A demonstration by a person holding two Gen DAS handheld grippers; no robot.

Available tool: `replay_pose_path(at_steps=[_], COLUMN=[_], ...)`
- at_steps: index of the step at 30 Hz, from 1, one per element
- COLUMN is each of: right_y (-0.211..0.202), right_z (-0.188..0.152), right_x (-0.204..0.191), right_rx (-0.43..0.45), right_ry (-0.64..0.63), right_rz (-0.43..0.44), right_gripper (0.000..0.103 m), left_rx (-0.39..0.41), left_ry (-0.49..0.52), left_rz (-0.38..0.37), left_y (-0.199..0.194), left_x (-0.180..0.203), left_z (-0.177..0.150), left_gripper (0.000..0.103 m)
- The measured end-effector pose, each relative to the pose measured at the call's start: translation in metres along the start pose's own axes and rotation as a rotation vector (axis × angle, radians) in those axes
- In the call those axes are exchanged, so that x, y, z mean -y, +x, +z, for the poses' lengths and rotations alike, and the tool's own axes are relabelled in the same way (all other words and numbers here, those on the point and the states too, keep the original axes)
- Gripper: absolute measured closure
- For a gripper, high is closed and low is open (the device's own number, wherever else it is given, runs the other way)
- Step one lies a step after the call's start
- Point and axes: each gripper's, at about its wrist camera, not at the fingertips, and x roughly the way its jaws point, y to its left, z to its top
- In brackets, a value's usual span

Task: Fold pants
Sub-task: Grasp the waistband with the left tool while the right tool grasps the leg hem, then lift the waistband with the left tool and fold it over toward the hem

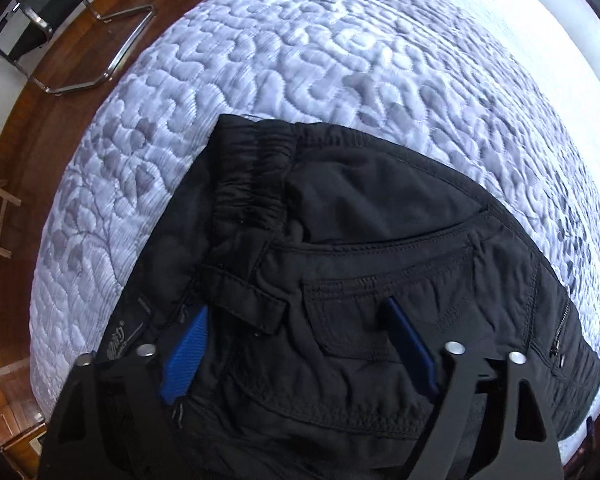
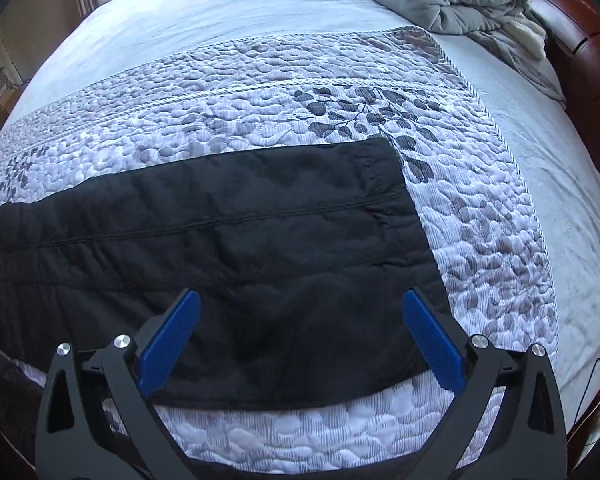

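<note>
Because both grippers stand spread over the cloth with nothing pinched, the likeliest fault is a shallow bite. The left gripper [image 1: 296, 340] straddles the waist end of the pants [image 1: 340, 280], its blue pads pressed into bunched fabric by the belt loop [image 1: 244, 300] and pocket [image 1: 380, 312] but not yet clamped on it; it could catch only the top layer or the loop, so the lower layer would trail. The right gripper [image 2: 300, 336], also released, hovers above the leg end near the hem [image 2: 404, 208]; it might snag the quilt [image 2: 340, 128] beneath. Uneven lifts would skew the fold. Both point steeply downward, the left nearly straight down. The pants lie flat along the near side of the bed [image 2: 220, 12].
</note>
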Motion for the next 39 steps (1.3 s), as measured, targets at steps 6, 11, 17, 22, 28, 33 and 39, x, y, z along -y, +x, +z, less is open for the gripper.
replay_pose_path(at_steps=[6, 11, 17, 22, 28, 33, 39], right_y=[0.019, 0.049, 0.087, 0.105, 0.106, 0.087, 0.036], right_z=[0.035, 0.072, 0.093, 0.100, 0.098, 0.096, 0.091], right_x=[0.032, 0.052, 0.058, 0.045, 0.039, 0.038, 0.036], right_rx=[-0.014, -0.053, -0.121, -0.164, -0.165, -0.116, 0.021], right_ry=[0.111, 0.123, 0.083, 0.013, 0.035, 0.000, -0.017], right_rz=[0.016, -0.014, -0.052, -0.066, -0.025, -0.023, -0.009], right_gripper=[0.002, 0.003, 0.003, 0.003, 0.044, 0.085, 0.091], left_rx=[0.025, 0.028, 0.033, 0.048, 0.054, 0.084, 0.189], left_ry=[0.088, 0.173, 0.197, 0.190, 0.233, 0.197, 0.198], left_rz=[0.016, 0.049, 0.038, -0.023, -0.071, -0.107, -0.163], left_y=[-0.019, -0.028, -0.045, -0.061, -0.072, -0.078, -0.099], left_x=[0.034, 0.064, 0.080, 0.086, 0.112, 0.117, 0.091], left_z=[-0.013, -0.026, -0.031, -0.036, -0.047, -0.053, -0.067], left_gripper=[0.065, 0.089, 0.093, 0.094, 0.094, 0.095, 0.095])
